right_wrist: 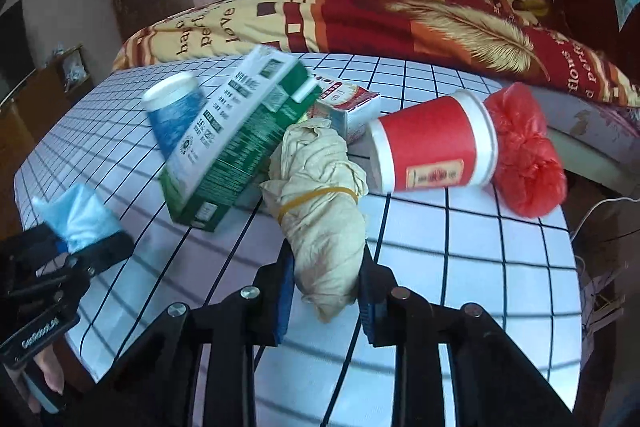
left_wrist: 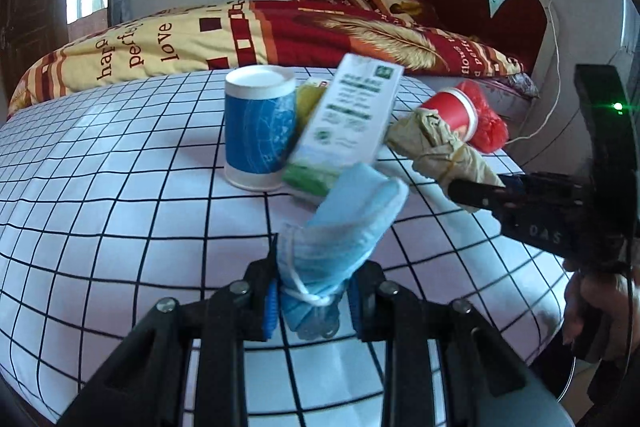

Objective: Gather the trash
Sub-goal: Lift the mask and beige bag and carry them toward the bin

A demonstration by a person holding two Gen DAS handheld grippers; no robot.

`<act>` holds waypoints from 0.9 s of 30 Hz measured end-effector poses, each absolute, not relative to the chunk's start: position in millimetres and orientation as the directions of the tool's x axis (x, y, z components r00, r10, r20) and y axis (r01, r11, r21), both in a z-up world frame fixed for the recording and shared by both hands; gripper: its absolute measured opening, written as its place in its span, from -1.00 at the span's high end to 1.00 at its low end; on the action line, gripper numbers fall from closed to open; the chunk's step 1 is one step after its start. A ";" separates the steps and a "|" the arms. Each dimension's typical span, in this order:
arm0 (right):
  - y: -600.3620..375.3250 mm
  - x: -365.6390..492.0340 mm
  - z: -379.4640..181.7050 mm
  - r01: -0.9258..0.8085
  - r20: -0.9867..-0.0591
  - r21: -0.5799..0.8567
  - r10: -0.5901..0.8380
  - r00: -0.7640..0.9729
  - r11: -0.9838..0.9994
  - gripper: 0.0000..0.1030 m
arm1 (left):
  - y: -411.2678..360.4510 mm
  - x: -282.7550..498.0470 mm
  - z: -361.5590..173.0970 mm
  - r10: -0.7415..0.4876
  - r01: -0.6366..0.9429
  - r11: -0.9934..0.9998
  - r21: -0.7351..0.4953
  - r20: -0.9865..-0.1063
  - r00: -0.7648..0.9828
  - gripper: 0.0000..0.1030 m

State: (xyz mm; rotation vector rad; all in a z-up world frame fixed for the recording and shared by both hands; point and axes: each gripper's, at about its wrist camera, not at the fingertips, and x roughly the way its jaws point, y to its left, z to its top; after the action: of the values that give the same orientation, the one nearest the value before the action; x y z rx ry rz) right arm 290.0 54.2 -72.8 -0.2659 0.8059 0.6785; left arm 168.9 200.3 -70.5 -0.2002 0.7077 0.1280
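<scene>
With both picks seemingly made to clear the table, the left gripper has its fingers pinching a blue face mask, and the right gripper grips a rubber-banded paper wad. Beyond the fingers lie a milk carton and cups; only the right view shows a small box clearly.

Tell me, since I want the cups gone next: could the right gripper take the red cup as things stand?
Probably not yet: the right gripper is already shut on the beige bundle. The red cup lies unobstructed just beyond.

Milk carton blurred; small box partly hidden behind.
</scene>
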 end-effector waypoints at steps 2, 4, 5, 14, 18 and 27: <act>46.7 281.1 -67.9 -0.642 -0.727 0.024 0.455 0.515 0.766 0.43 | 197.1 163.3 -68.0 0.047 -0.180 0.974 -0.138 -0.653 0.756 0.44; 38.3 273.4 -63.0 -0.632 -0.717 0.021 0.453 0.530 0.774 0.43 | 193.0 157.5 -65.4 0.045 -0.177 0.974 -0.138 -0.651 0.758 0.44; 33.0 268.9 -60.7 -0.627 -0.713 0.021 0.451 0.537 0.779 0.43 | 190.3 155.1 -64.2 0.045 -0.176 0.975 -0.138 -0.650 0.758 0.44; -17.3 232.6 -45.2 -0.574 -0.683 0.038 0.440 0.583 0.818 0.43 | 167.1 140.2 -57.2 0.017 -0.130 0.983 -0.130 -0.640 0.768 0.44; -42.6 218.3 -38.0 -0.542 -0.667 0.051 0.433 0.607 0.839 0.43 | 151.6 134.6 -52.8 -0.007 -0.098 0.987 -0.131 -0.633 0.774 0.44; -102.1 181.0 -23.7 -0.474 -0.635 0.069 0.405 0.658 0.878 0.43 | 105.5 130.3 -37.7 -0.071 -0.003 0.993 -0.120 -0.608 0.791 0.44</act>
State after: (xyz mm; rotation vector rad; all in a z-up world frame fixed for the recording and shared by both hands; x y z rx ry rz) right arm 181.0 -102.1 -23.7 -0.1058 0.6929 0.4983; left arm 130.3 105.5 -37.7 -0.1168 0.6577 -0.0367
